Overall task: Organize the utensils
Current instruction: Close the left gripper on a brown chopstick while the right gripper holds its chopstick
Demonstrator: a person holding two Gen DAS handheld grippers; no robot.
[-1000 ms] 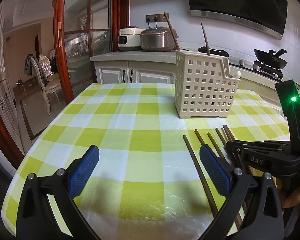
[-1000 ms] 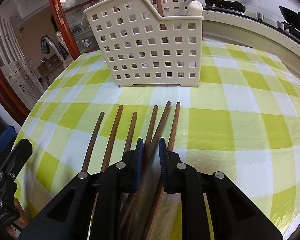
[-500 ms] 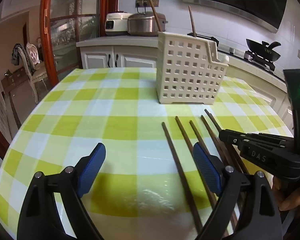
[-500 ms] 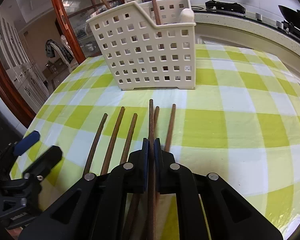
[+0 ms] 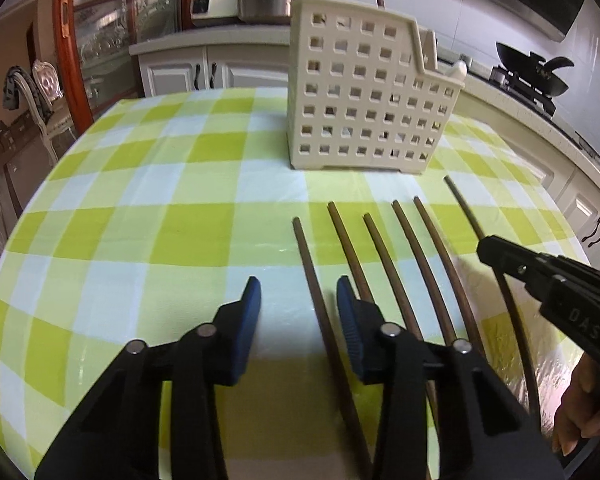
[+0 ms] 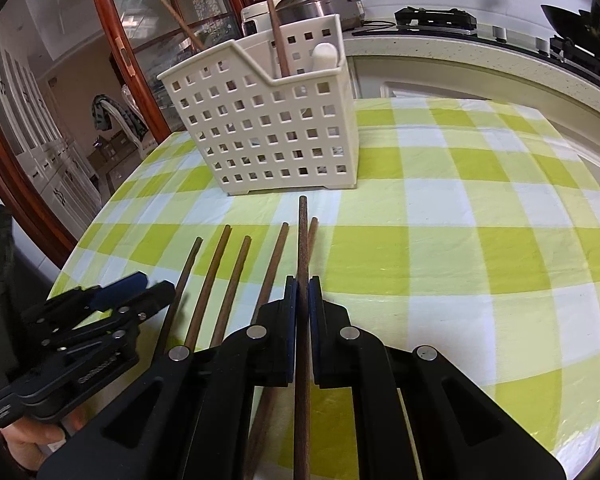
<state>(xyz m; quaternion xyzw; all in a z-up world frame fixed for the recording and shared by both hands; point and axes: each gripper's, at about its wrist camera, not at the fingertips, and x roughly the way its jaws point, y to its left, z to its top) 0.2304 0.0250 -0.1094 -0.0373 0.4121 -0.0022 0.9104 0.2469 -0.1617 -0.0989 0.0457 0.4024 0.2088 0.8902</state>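
On a kitchen table [image 5: 100, 240] spread with a green-checked cloth, the right gripper [image 6: 302, 292] clamps one brown chopstick [image 6: 302, 240] between its blue pads, its tip raised off the cloth and aimed at the perforated cream utensil basket [image 6: 276, 132]. Two sticks already stand upright in that basket. The left gripper [image 5: 298, 300] hangs low over the row of loose chopsticks [image 5: 384, 256] lying side by side just short of the basket; its jaws have just been closing and now stand narrow, with the leftmost chopstick [image 5: 312, 276] between the pads but not visibly pressed. The step in hand appears to be a double pickup. Next, the right hand likely needs to lift its stick clear above the basket rim and lower it in, while the left must finish its pinch.

The right wrist view alone shows the firm grip on the stick and the basket's inside; the left wrist view alone shows the gap remaining between the left pads, and the wok [image 5: 532, 76] on the stove beyond.
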